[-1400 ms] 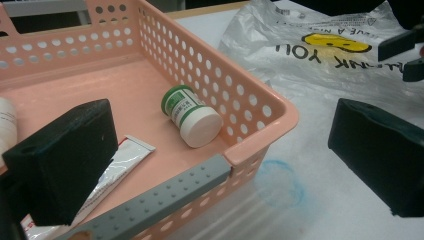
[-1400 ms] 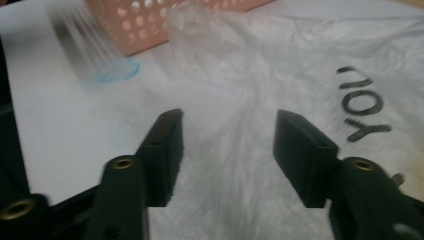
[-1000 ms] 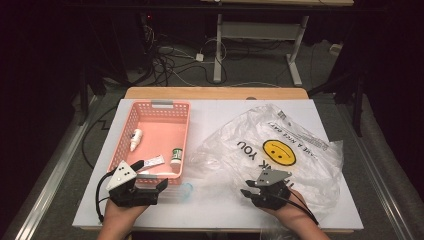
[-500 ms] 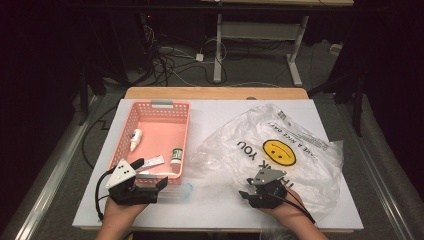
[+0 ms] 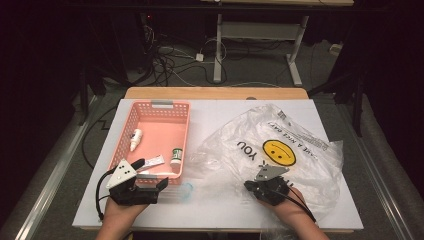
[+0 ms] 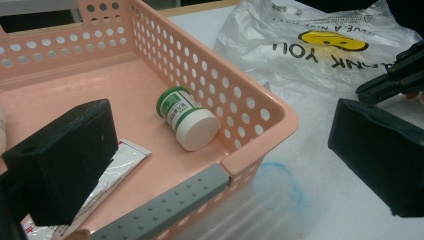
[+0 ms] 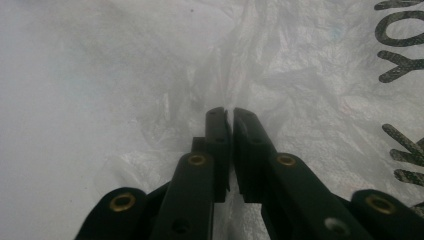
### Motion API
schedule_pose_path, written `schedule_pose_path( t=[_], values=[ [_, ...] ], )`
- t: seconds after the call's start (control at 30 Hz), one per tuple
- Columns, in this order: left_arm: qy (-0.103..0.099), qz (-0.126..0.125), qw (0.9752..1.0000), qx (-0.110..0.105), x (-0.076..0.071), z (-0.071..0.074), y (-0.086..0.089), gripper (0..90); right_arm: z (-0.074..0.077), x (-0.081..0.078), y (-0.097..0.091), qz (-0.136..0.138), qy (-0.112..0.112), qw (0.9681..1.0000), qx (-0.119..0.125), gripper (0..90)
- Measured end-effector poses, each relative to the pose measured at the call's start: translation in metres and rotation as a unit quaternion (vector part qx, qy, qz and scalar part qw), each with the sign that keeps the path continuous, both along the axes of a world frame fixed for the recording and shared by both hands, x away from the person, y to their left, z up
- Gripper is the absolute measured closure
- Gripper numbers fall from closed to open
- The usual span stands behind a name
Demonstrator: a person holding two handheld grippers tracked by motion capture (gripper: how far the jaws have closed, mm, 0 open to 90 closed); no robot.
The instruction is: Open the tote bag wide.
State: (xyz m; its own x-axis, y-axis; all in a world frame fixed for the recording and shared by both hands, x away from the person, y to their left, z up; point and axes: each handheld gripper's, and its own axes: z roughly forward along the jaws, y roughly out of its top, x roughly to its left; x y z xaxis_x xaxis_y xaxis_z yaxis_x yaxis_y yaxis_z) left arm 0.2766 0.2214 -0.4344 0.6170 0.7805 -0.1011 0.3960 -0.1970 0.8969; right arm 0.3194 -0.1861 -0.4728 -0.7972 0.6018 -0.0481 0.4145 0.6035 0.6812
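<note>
Now right gripper (image 5: 262,186), lower right of high view, has just closed, pinching a fold of the bag (image 5: 280,150) spread right of centre. Lift slowly so the film won't slip. Left gripper (image 5: 150,186) gapes, released, straddling the basket (image 5: 150,107) corner; bottle (image 6: 187,118) inside.

Thin, crinkled, translucent plastic bag (image 5: 280,150); perforated, smooth salmon plastic basket (image 6: 260,112) with studded grey rubbery grip; matt black claw pads (image 6: 65,160); smooth white desk (image 5: 220,112).
</note>
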Motion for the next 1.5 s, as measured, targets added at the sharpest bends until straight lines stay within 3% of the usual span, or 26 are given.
schedule_pose_path(
  t=[0.13, 0.53, 0.73, 0.87, 1.07, 1.1, 1.17, 1.23, 1.3, 1.4, 1.5],
  values=[
    [-0.001, -0.001, 1.0000, 0.001, -0.001, 0.001, 0.000, 0.0, 0.000, 0.002, -0.003, -0.002, 0.005, 0.9999, 0.014, 90.0],
    [0.003, -0.004, 1.0000, 0.002, 0.000, -0.001, -0.003, 0.0, 0.014, 0.001, -0.015, -0.012, -0.028, 0.9976, 0.063, 90.0],
    [0.004, -0.002, 1.0000, -0.002, 0.000, -0.001, -0.004, 0.0, 0.026, -0.001, -0.024, -0.025, -0.053, 0.9936, 0.097, 90.0],
    [0.001, -0.005, 1.0000, -0.004, -0.001, 0.000, -0.007, 0.0, 0.041, 0.005, -0.026, -0.041, -0.056, 0.9894, 0.128, 90.0],
    [0.000, -0.014, 0.9999, 0.004, 0.002, 0.000, -0.011, 0.0, 0.054, 0.011, -0.026, -0.042, -0.065, 0.9878, 0.135, 90.0],
    [0.000, -0.014, 0.9999, 0.003, 0.003, 0.000, -0.012, 0.0, 0.061, 0.014, -0.027, -0.041, -0.072, 0.9859, 0.145, 90.0],
    [-0.001, -0.014, 0.9999, 0.002, 0.004, 0.001, -0.012, 0.0, 0.065, 0.014, -0.028, -0.042, -0.079, 0.9850, 0.147, 90.0],
    [-0.002, -0.015, 0.9999, 0.003, 0.005, 0.001, -0.013, 0.0, 0.076, 0.016, -0.030, -0.042, -0.097, 0.9815, 0.160, 90.0],
    [-0.002, -0.016, 0.9999, 0.003, 0.006, 0.000, -0.013, 0.0, 0.080, 0.016, -0.030, -0.042, -0.104, 0.9806, 0.161, 90.0],
    [0.000, -0.016, 0.9999, 0.004, 0.007, -0.001, -0.013, 0.0, 0.090, 0.011, -0.035, -0.045, -0.130, 0.9728, 0.187, 90.0],
    [-0.001, -0.015, 0.9999, 0.006, 0.006, -0.001, -0.012, 0.0, 0.094, 0.007, -0.040, -0.046, -0.143, 0.9696, 0.193, 90.0]
  ],
)
